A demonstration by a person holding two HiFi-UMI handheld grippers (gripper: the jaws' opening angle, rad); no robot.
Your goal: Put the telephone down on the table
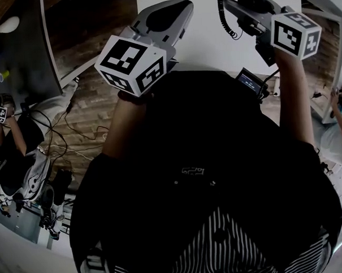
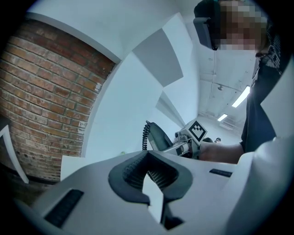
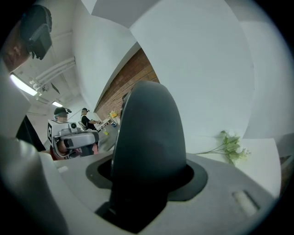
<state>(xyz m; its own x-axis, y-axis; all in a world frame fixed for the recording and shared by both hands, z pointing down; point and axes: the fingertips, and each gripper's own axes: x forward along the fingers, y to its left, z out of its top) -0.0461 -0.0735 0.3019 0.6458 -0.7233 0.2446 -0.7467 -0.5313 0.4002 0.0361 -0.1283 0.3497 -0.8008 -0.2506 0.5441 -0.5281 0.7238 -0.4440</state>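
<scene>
Dark grey rounded plastic telephone handset (image 3: 147, 133): held clamped in right gripper (image 3: 149, 183) jaws, not yet laid on white table (image 1: 206, 41); left gripper (image 2: 149, 172) jaws closed, empty.

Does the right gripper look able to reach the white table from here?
Probably yes: the right gripper, shut on the handset, hangs over bare white table; the flower sprig lies off to one side.
</scene>
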